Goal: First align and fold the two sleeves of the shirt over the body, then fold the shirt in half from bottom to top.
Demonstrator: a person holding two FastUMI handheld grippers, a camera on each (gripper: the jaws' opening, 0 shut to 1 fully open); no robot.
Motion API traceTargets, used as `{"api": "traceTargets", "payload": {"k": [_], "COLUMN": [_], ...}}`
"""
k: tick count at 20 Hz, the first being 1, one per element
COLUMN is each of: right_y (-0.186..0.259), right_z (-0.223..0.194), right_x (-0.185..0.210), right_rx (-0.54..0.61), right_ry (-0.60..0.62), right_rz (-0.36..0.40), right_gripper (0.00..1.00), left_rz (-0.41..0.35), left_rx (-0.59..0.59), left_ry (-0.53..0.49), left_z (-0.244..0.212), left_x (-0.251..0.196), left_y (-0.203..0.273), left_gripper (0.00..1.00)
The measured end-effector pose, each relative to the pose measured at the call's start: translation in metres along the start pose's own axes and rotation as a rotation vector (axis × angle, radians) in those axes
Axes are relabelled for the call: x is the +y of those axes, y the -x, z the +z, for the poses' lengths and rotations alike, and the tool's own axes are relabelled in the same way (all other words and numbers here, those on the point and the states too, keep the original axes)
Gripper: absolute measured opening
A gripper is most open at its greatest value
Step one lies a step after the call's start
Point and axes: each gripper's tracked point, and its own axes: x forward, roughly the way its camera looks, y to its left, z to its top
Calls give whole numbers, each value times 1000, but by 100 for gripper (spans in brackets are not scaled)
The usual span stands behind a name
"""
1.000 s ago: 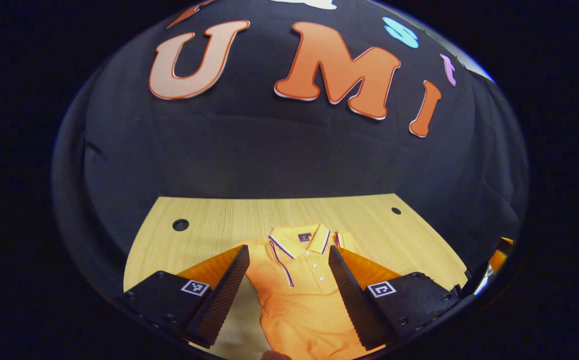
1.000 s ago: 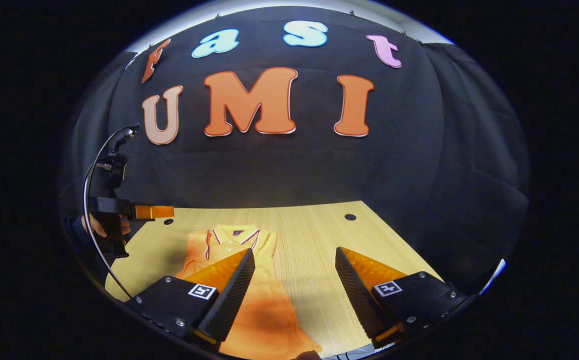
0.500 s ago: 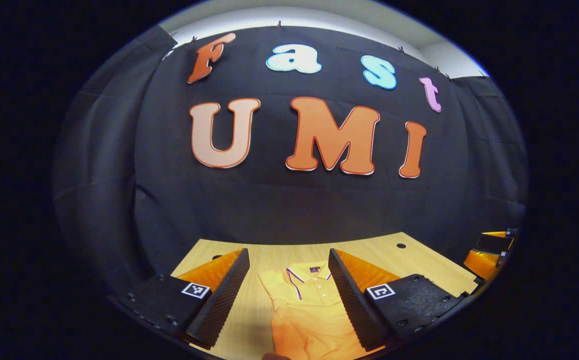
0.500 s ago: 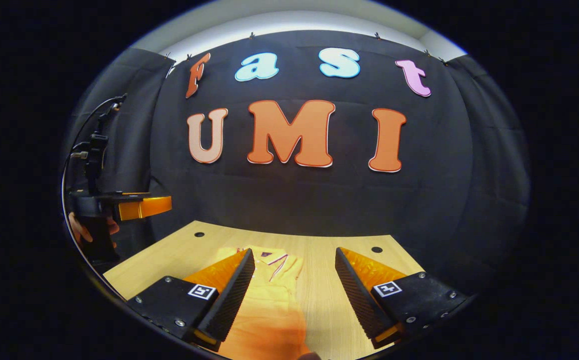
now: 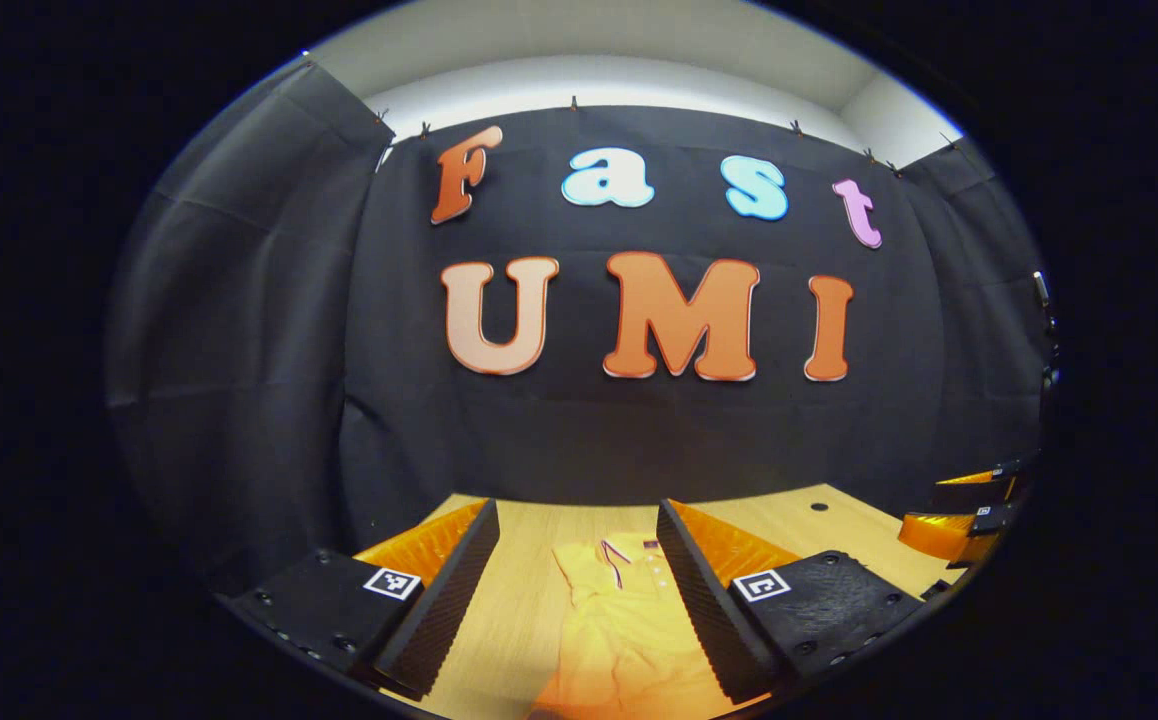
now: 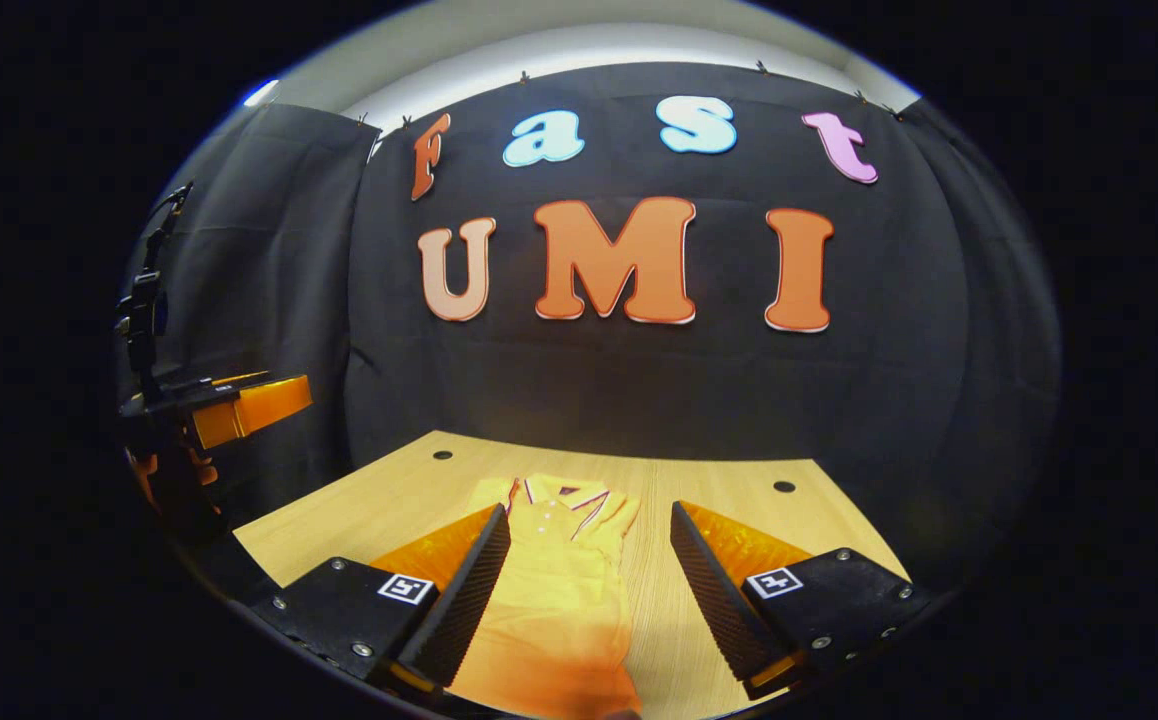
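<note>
both grippers lifted, tilted up; left gripper (image 5: pixel 575 590), right gripper (image 6: pixel 587 595) fingers spread, empty; orange polo shirt (image 6: pixel 559 590) flat on light wooden table (image 6: pixel 389 500).

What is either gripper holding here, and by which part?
Nothing. The left gripper and right gripper are both open above the shirt, which lies on the table.

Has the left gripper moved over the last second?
Yes. The left gripper has pulled up and back: in its own view the shirt looks smaller and lower, and the table's far edge sits lower.
</note>
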Motion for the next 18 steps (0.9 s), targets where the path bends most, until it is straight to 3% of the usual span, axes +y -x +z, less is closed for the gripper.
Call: {"api": "traceTargets", "payload": {"k": [11, 18], "right_y": [4, 16], "right_z": [-138, -212], "right_x": [0, -4], "right_rx": [397, 621], "right_ry": [-57, -99], "right_rz": [19, -5], "right_gripper": [98, 99], "left_rz": [-19, -63], "left_rx": [469, 721], "left_ry": [-93, -48], "left_z": [-158, -198], "left_x": [10, 8], "left_y": [12, 37], "left_gripper": [98, 98]}}
